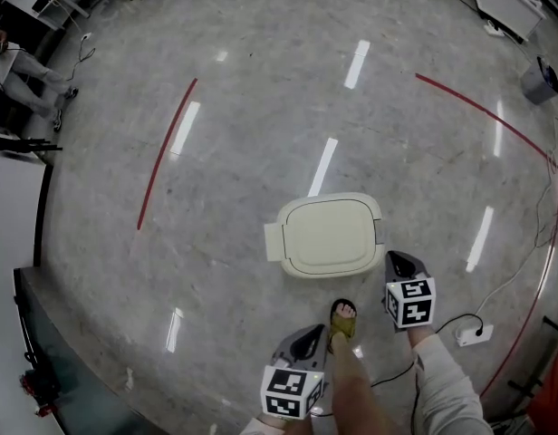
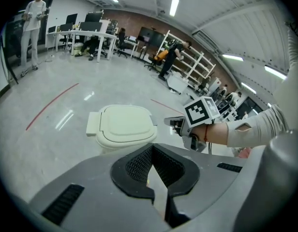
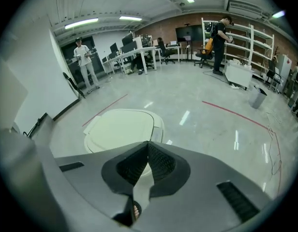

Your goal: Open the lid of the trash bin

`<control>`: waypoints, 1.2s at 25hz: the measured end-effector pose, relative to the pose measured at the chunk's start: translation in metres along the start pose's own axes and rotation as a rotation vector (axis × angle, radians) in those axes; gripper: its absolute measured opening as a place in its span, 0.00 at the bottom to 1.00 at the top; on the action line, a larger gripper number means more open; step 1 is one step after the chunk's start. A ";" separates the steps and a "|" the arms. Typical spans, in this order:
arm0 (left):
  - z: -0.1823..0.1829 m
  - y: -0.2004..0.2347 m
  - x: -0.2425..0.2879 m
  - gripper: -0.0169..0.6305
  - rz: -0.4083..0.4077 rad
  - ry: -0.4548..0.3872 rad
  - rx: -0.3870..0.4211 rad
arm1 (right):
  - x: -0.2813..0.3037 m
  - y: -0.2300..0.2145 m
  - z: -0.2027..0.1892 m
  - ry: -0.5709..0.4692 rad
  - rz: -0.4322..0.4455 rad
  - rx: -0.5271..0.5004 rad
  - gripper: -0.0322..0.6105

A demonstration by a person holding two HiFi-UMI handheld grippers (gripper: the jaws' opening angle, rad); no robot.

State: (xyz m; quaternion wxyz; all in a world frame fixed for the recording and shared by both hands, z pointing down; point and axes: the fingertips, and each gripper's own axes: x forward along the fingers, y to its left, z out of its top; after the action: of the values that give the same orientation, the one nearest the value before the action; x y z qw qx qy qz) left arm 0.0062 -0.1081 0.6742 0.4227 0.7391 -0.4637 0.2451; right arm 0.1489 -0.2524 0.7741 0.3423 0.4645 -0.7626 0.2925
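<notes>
The trash bin (image 1: 329, 234) stands on the floor with its cream lid (image 2: 126, 122) down flat; a hinge tab sticks out on its left side. My left gripper (image 1: 312, 337) hangs shut below the bin, beside a sandalled foot, with nothing in it. My right gripper (image 1: 402, 262) is shut and empty too, its tip just off the bin's lower right corner and not touching. The left gripper view has the bin ahead beyond the closed jaws (image 2: 151, 147) and the right gripper (image 2: 181, 124) to its right. In the right gripper view, the lid (image 3: 121, 128) lies right beyond the jaws (image 3: 148, 143).
A sandalled foot (image 1: 342, 319) stands just below the bin. A white power strip (image 1: 470, 334) with cables lies at the right. Red lines (image 1: 166, 152) curve across the grey floor. A grey bin (image 1: 540, 80) sits far right. Desks, shelves and people stand in the distance.
</notes>
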 end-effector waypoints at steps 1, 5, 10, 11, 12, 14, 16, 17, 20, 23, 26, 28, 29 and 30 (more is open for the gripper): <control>-0.002 0.001 0.005 0.03 0.001 0.003 -0.006 | 0.007 -0.002 -0.003 0.009 -0.001 -0.003 0.06; -0.008 0.002 0.018 0.03 -0.006 0.021 -0.015 | 0.033 -0.008 -0.010 0.045 -0.004 -0.019 0.06; -0.014 -0.003 0.023 0.03 -0.013 0.046 -0.036 | 0.055 -0.016 -0.009 0.088 -0.020 -0.059 0.06; -0.015 -0.004 0.023 0.03 -0.014 0.048 -0.041 | 0.058 -0.018 -0.008 0.099 -0.025 -0.065 0.06; -0.016 -0.004 0.023 0.03 -0.014 0.050 -0.044 | 0.061 -0.020 -0.008 0.108 -0.030 -0.071 0.06; -0.017 -0.006 0.024 0.03 -0.016 0.053 -0.045 | 0.065 -0.023 -0.008 0.123 -0.032 -0.084 0.06; -0.018 -0.007 0.024 0.03 -0.016 0.054 -0.043 | 0.067 -0.023 -0.008 0.128 -0.026 -0.090 0.06; -0.018 -0.008 0.024 0.03 -0.015 0.054 -0.042 | 0.067 -0.022 -0.008 0.127 -0.023 -0.090 0.06; -0.017 -0.008 0.023 0.03 -0.013 0.053 -0.045 | 0.069 -0.024 -0.011 0.125 -0.019 -0.082 0.06; -0.016 -0.008 0.022 0.03 -0.009 0.049 -0.046 | 0.070 -0.025 -0.012 0.120 -0.032 -0.089 0.06; -0.016 -0.009 0.023 0.03 -0.004 0.048 -0.046 | 0.069 -0.026 -0.011 0.100 -0.043 -0.074 0.06; -0.016 -0.010 0.023 0.03 -0.002 0.049 -0.050 | 0.069 -0.027 -0.010 0.092 -0.049 -0.064 0.06; -0.017 -0.010 0.023 0.03 -0.002 0.048 -0.051 | 0.070 -0.027 -0.010 0.091 -0.053 -0.065 0.06; -0.017 -0.011 0.023 0.03 -0.003 0.047 -0.052 | 0.070 -0.027 -0.010 0.092 -0.056 -0.067 0.06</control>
State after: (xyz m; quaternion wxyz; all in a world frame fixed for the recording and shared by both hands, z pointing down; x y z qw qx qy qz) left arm 0.0267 -0.1025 0.6963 0.4527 0.7227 -0.4588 0.2496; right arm 0.1529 -0.2907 0.8392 0.4002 0.4601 -0.7421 0.2781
